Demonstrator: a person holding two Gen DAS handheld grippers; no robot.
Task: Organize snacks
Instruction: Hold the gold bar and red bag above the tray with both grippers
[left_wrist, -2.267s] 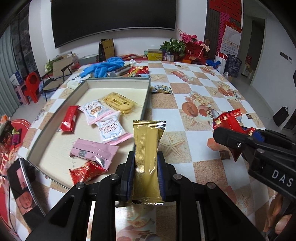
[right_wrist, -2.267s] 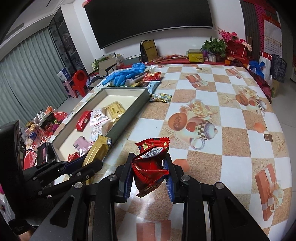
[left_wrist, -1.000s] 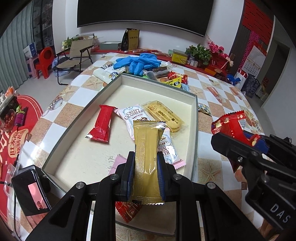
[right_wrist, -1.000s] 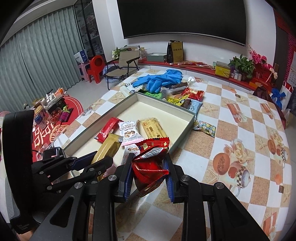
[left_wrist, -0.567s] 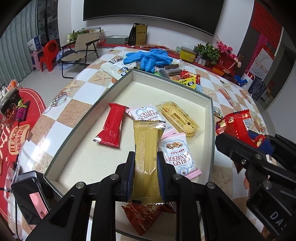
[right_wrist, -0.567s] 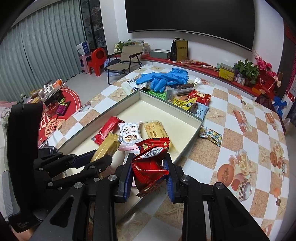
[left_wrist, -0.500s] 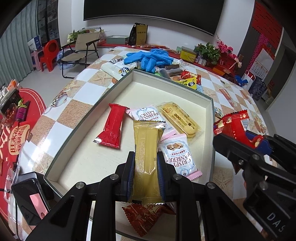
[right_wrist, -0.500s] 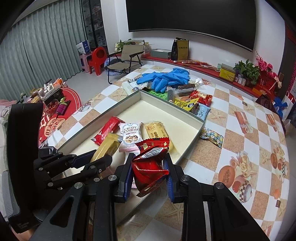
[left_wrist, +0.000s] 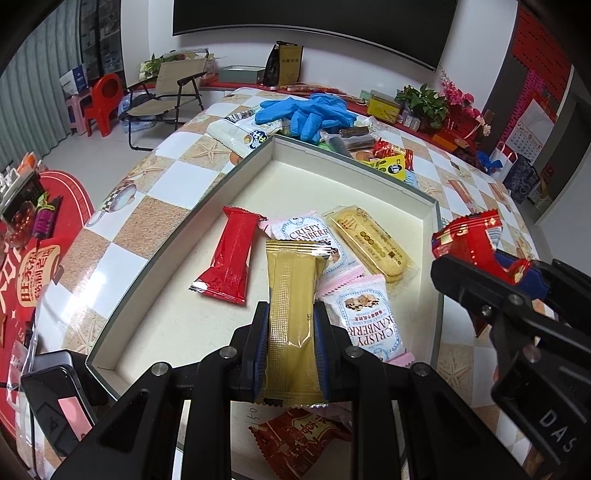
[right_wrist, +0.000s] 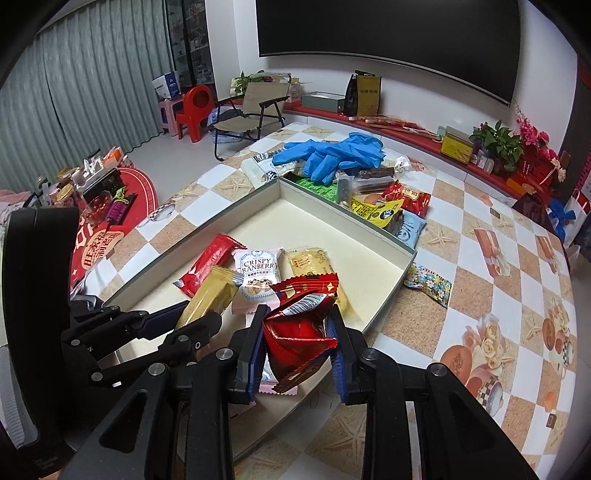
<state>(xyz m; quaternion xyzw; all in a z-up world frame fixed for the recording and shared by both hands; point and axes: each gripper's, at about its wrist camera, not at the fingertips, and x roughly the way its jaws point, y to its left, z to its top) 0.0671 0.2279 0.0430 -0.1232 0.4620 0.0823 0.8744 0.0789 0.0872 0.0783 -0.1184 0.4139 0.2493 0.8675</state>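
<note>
Over the near end of the tray (left_wrist: 236, 173), in the left wrist view, the left gripper (left_wrist: 291, 345) is clamped on a gold snack bar (left_wrist: 291, 314), pinched across its lower half so the long upper part stands free above the packets already lying inside: a red bar (left_wrist: 231, 258), two cranberry crisp packets (left_wrist: 365, 317) and a yellow biscuit pack (left_wrist: 369, 240). Let go from here, the gold bar would likely land across the cranberry packets rather than on bare tray floor, leaving a heap instead of a tidy row. The right gripper (left_wrist: 491, 266) sits close on the right side of this view, over the tray's far wall, so two drops made together risk the arms knocking each other. From the right wrist view, the right gripper (right_wrist: 299, 339) is shut on a crumpled red snack bag (right_wrist: 301, 321), held by its puffed, slippery middle; a loose hold could let it twist or slide out early. It hangs roughly above the tray's near right wall (right_wrist: 391, 295), so a drop here may catch the rim and tip onto the worktop (right_wrist: 480, 280). More loose snacks (right_wrist: 388, 206) and blue gloves (right_wrist: 332, 155) crowd the tray's far corner, and a wide swing could sweep them about.
</note>
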